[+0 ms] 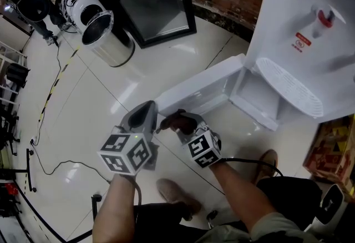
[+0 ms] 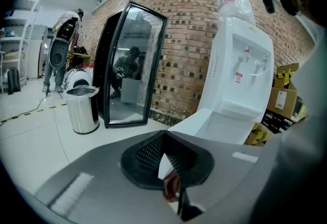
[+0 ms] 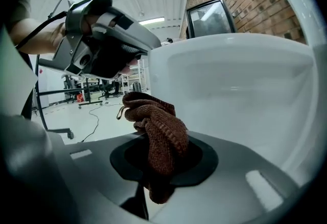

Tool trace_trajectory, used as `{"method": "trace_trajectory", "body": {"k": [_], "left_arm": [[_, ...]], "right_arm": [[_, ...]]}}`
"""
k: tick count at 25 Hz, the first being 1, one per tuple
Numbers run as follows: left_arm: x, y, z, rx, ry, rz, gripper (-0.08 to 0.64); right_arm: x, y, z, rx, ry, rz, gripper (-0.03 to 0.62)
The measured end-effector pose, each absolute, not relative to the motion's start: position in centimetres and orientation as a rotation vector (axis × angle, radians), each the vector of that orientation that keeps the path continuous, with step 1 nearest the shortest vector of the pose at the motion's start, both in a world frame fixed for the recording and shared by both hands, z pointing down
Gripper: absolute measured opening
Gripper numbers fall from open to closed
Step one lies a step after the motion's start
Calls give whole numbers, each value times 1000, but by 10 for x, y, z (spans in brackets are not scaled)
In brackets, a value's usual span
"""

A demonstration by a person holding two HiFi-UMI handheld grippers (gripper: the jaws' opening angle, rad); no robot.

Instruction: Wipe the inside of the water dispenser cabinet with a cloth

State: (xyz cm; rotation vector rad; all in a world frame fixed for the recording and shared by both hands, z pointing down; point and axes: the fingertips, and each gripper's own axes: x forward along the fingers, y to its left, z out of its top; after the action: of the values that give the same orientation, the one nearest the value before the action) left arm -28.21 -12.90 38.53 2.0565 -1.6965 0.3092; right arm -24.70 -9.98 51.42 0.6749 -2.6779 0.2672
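Beyond the left claw (image 1: pixel 148 110) and right claw (image 1: pixel 175 123), our head view shows the water dispenser (image 1: pixel 299 31), its cabinet door (image 1: pixel 199 89) open. Our left gripper view shows that claw closed on nothing. Our right gripper view alone shows the brown knit cloth (image 3: pixel 156 133) clamped in the right claw, near the door.

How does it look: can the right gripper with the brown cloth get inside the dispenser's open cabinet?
Probably yes. The door hangs wide open, nothing shows in the cabinet mouth, and the right gripper, jaws shut on the cloth, is beside the door. The left gripper sits off to its side.
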Motion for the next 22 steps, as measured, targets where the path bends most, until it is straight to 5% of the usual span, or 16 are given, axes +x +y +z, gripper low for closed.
{"method": "trace_trajectory", "body": {"k": [22], "left_arm": [[-284, -129, 386, 2032, -1719, 290, -2]], "right_arm": [[-186, -184, 530, 966, -2514, 322, 107]]}}
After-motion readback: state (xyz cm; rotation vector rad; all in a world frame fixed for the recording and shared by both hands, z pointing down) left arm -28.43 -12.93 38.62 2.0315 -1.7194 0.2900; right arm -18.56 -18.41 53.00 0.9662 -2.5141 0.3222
